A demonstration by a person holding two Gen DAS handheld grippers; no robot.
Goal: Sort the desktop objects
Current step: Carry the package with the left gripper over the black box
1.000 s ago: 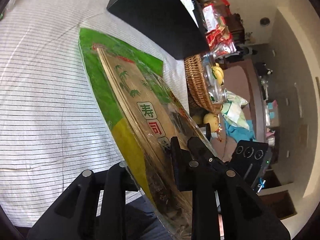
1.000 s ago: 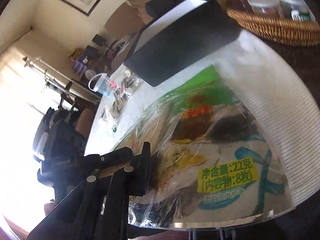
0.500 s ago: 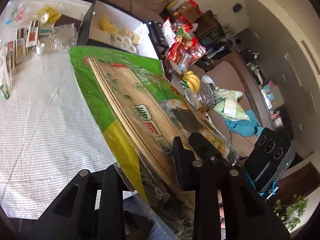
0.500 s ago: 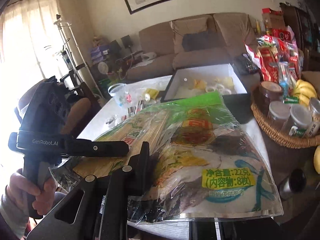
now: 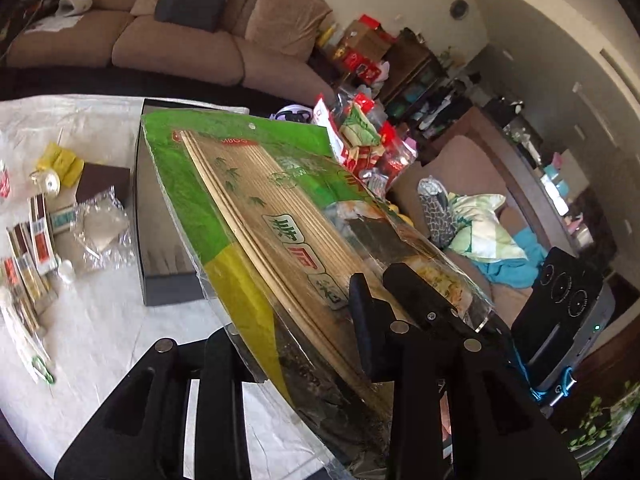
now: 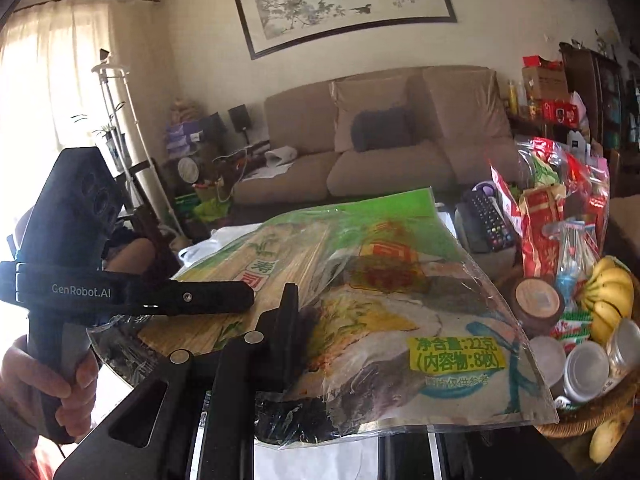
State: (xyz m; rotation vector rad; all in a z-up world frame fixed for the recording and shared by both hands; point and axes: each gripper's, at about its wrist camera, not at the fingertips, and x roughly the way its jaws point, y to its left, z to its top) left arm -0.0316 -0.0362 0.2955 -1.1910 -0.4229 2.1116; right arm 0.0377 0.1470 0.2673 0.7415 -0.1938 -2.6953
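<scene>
A large clear-and-green sushi kit packet (image 5: 256, 200) with a bamboo mat and seaweed inside hangs tilted above the white-clothed table (image 5: 100, 328). My left gripper (image 5: 292, 312) grips its near edge; the jaws are opening slightly, with the packet still between the pads. The same packet (image 6: 400, 300) fills the right wrist view, where my right gripper (image 6: 320, 320) is shut on its near edge and one finger is hidden beneath the plastic. The left gripper (image 6: 224, 296) reaches in from the left there, held by a hand (image 6: 60, 392).
A black box (image 5: 160, 272) stands on the table behind the packet. Small packets, tape and wrappers (image 5: 40, 232) lie at the left. A wicker basket (image 6: 580, 424) with jars and bananas, snack bags (image 6: 552, 216) and a remote (image 6: 488, 224) are at the right. A sofa (image 6: 380, 152) stands behind.
Both grippers have risen with the packet, lifting it off the table. The views have rolled towards level, and the box, the sofa and the room have come into sight.
</scene>
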